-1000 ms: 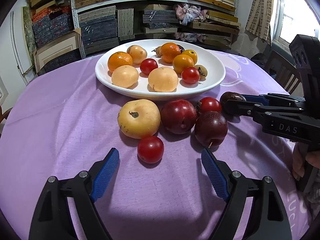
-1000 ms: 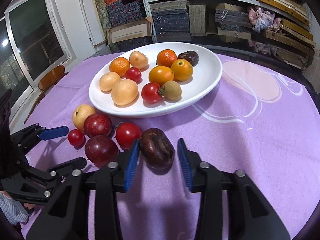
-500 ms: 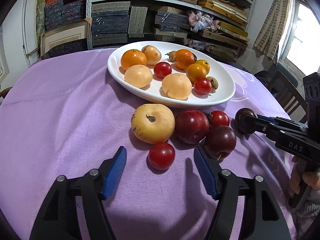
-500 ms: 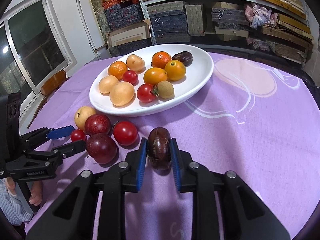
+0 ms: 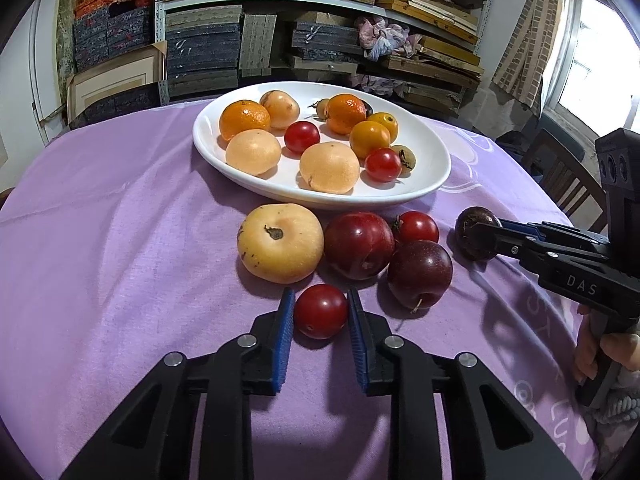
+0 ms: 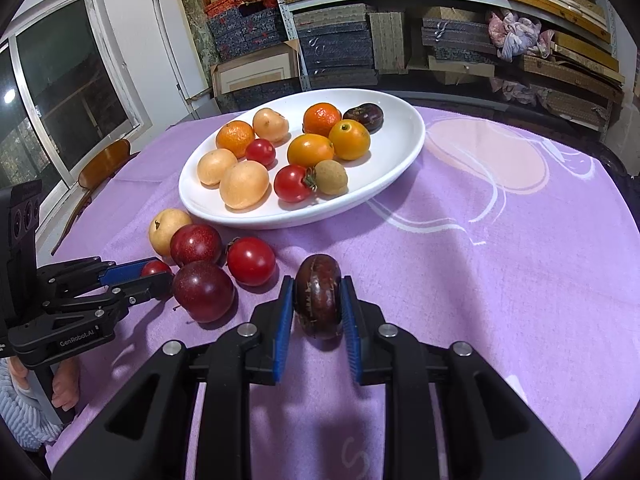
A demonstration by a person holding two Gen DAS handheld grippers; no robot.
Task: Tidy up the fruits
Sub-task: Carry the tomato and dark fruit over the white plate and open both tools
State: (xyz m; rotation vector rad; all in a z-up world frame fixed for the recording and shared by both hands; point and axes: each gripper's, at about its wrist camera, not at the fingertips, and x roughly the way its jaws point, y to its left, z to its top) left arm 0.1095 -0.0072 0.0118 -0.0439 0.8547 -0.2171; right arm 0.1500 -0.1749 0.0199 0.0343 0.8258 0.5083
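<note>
My left gripper (image 5: 321, 312) is shut on a small red cherry tomato (image 5: 321, 311) that rests on the purple cloth. My right gripper (image 6: 318, 300) is shut on a dark brown passion fruit (image 6: 318, 295), also low over the cloth; it also shows in the left wrist view (image 5: 474, 232). A white oval plate (image 5: 432, 176) behind holds several oranges, pale yellow fruits and tomatoes. In front of the plate lie a yellow pear (image 5: 280, 242), two dark red plums (image 5: 359, 245) (image 5: 420, 273) and a red tomato (image 5: 416, 227).
The round table wears a purple cloth (image 6: 500, 280). Shelves of stacked boxes (image 5: 248, 48) stand behind the table. A wooden chair (image 5: 568, 184) is at the right in the left wrist view, another (image 6: 100, 168) beside a window in the right wrist view.
My left gripper moved forward and closed around the cherry tomato. My right gripper closed on the passion fruit, which now stands on edge between the pads.
</note>
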